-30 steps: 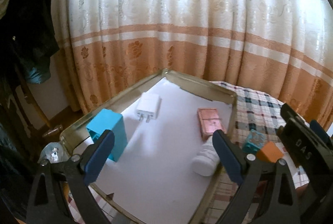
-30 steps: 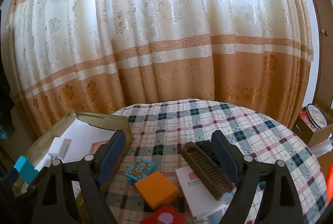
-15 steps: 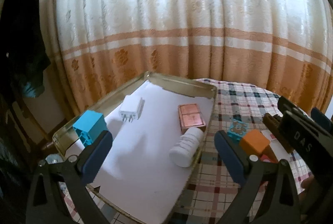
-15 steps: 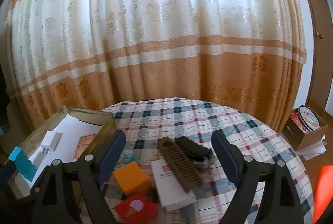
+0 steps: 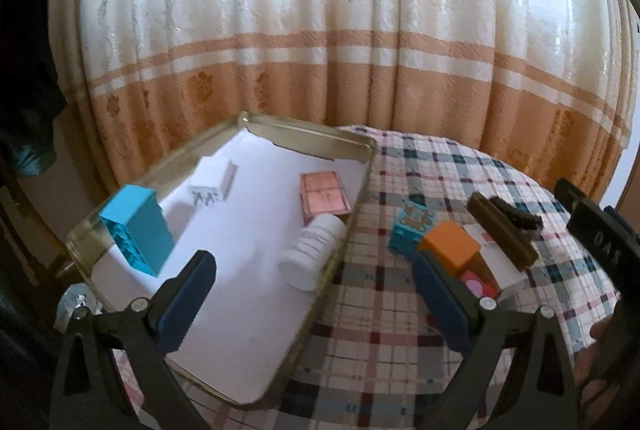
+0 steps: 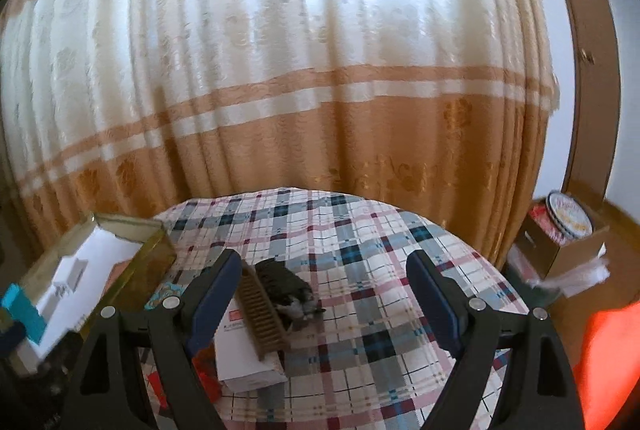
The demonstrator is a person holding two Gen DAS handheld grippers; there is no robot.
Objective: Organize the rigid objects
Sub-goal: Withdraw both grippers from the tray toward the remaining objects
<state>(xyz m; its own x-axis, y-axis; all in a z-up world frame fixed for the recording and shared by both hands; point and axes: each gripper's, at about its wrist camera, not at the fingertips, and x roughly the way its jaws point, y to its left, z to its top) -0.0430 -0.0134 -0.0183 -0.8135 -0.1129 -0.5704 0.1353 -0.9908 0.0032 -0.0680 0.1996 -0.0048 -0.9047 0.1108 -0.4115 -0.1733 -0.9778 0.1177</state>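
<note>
A gold-rimmed tray (image 5: pixel 352 140) lined in white holds a blue block (image 5: pixel 136 230), a white charger (image 5: pixel 212 186), a pink box (image 5: pixel 324 196) and a white bottle (image 5: pixel 312 254) lying on its side. My left gripper (image 5: pixel 312 282) hovers open over the tray's near right part, with nothing between its fingers. On the checked cloth lie a teal bear block (image 5: pixel 412 226), an orange cube (image 5: pixel 452 246), a brown comb (image 6: pixel 260 310) and a white box (image 6: pixel 244 354). My right gripper (image 6: pixel 322 270) is open above the cloth, the comb just inside its left finger.
A dark brush (image 6: pixel 288 290) lies against the comb, and a red piece (image 5: pixel 476 280) sits beside the orange cube. A curtain (image 6: pixel 320 90) hangs behind the round table. A cardboard box (image 6: pixel 568 254) with a tin stands on the floor at right.
Both grippers have swung to the right. The tray has slid left in the left wrist view, and the comb now sits by the right gripper's left finger. The jaws stay wide.
</note>
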